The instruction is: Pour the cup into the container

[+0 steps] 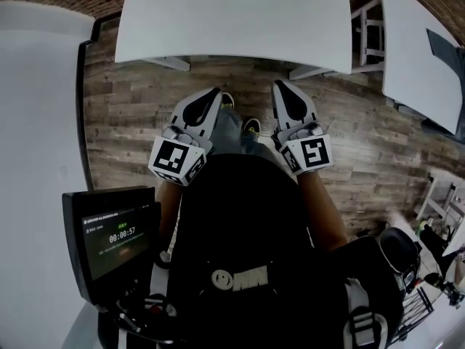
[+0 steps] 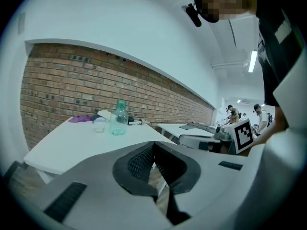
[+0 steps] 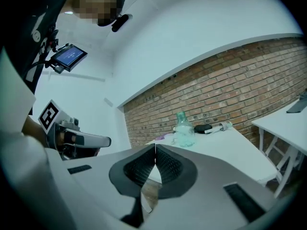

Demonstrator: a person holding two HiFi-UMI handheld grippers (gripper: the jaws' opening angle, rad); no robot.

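A white table [image 1: 232, 27] stands ahead of me across the wooden floor. On it, in the left gripper view, are a teal glass bottle [image 2: 119, 118] and, just left of it, a small clear cup [image 2: 100, 124]. The right gripper view shows the same bottle [image 3: 183, 129] on the tabletop. My left gripper [image 1: 215, 93] and right gripper [image 1: 279, 86] are held side by side in front of my body, short of the table's near edge. Both point roughly level toward it. The jaws of each are shut with nothing between them, as both gripper views show [image 2: 153, 145] [image 3: 155, 147].
A purple cloth [image 2: 80, 119] and a dark item [image 3: 204, 127] lie behind the bottle by the brick wall. A second white table [image 1: 421, 49] stands to the right. A small monitor [image 1: 116, 238] hangs at my lower left. People [image 2: 233, 113] stand far off.
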